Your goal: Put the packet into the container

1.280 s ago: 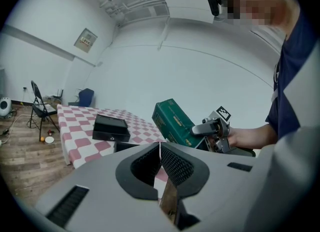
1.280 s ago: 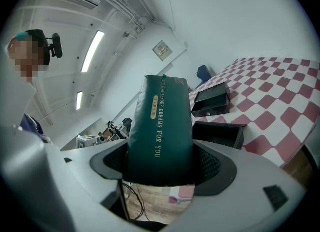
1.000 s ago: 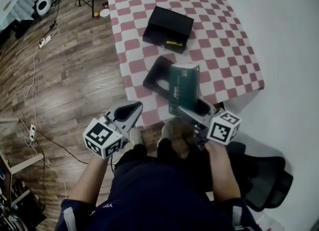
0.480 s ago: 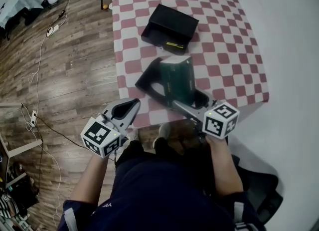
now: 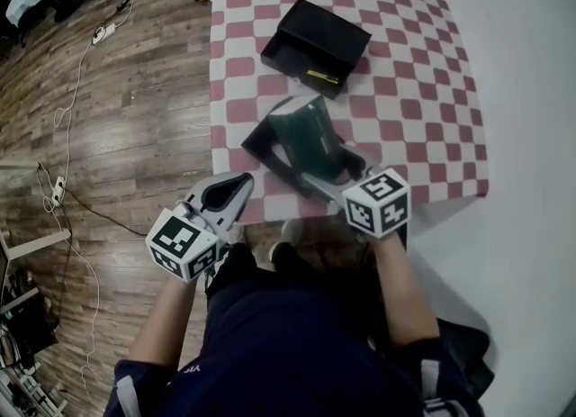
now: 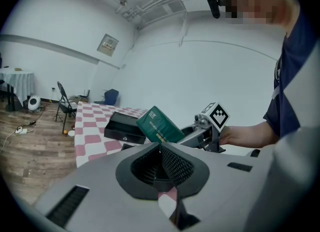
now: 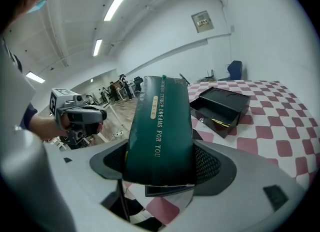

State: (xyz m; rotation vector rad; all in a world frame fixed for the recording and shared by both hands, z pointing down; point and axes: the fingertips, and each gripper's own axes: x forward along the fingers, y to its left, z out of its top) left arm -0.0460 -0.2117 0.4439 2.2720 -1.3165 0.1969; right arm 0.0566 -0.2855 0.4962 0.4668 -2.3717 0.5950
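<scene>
A dark green packet (image 5: 310, 131) hangs tilted above the near part of the red-and-white checked table (image 5: 423, 118). My right gripper (image 5: 326, 170) is shut on its lower end. In the right gripper view the packet (image 7: 160, 131) stands between the jaws and fills the middle. The container, an open black box (image 5: 317, 41), lies farther back on the table, apart from the packet, with something yellow inside. A flat black piece (image 5: 259, 142) lies under the packet. My left gripper (image 5: 229, 192) is off the table's near left edge, shut and holding nothing; its view shows the packet (image 6: 159, 126) and box (image 6: 122, 126).
Wooden floor with cables (image 5: 81, 64) lies left of the table. A black office chair (image 5: 468, 361) is behind my right arm. The table's near edge (image 5: 270, 217) runs just beyond both grippers. A folding chair (image 6: 64, 106) stands at the table's far end.
My right gripper has carried the packet a little farther over the table and tipped its top to the left. The left gripper has stayed about where it was.
</scene>
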